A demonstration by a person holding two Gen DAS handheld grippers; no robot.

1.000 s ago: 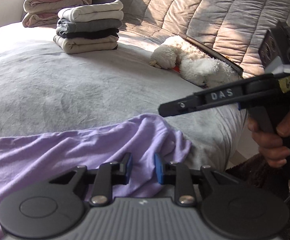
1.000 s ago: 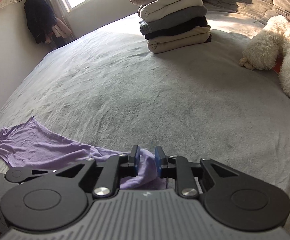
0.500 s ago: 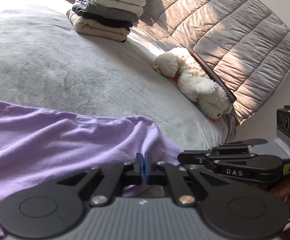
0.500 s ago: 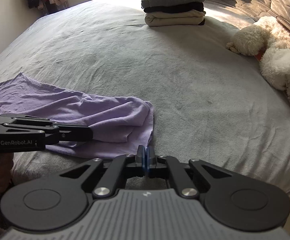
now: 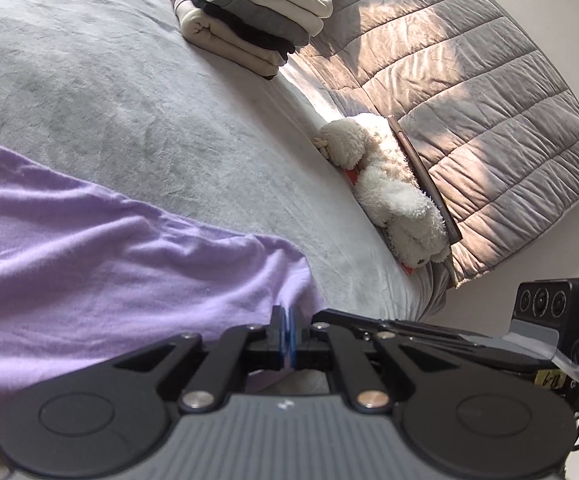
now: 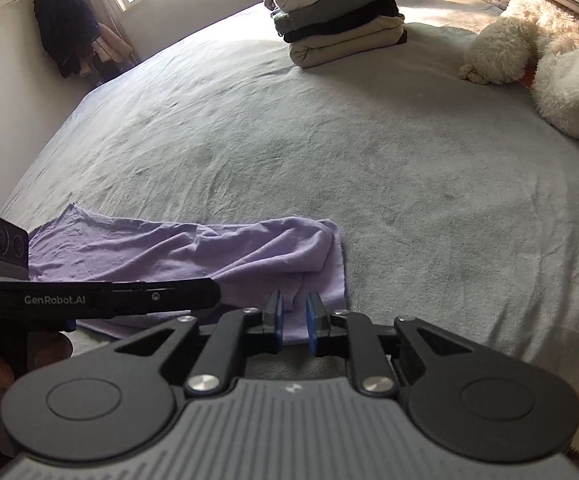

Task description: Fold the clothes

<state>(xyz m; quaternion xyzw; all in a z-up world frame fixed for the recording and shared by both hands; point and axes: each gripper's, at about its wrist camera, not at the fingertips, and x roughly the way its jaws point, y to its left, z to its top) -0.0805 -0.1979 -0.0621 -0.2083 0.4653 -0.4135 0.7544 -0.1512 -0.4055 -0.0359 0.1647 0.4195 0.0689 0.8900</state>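
Note:
A lilac garment [image 5: 89, 256] lies crumpled along the near edge of the grey bed [image 5: 129, 112]; it also shows in the right wrist view [image 6: 193, 252]. My left gripper [image 5: 288, 330] is shut at the garment's right corner; whether cloth is pinched between the pads is unclear. My right gripper [image 6: 294, 316] is open a little, its blue pads either side of the garment's near right edge. The left gripper's body [image 6: 97, 300] shows at the left of the right wrist view, the right gripper's body [image 5: 429, 340] at the right of the left wrist view.
A stack of folded clothes [image 6: 337, 20] sits at the far side of the bed, also in the left wrist view [image 5: 249, 20]. A white plush toy [image 5: 389, 188] lies by the quilted grey headboard cushion [image 5: 469, 80]. Dark clothes [image 6: 65, 40] hang by the window.
My left gripper closed at the garment's right corner and stayed shut. My right gripper shut half a second ago and has now opened a little at the garment's near edge.

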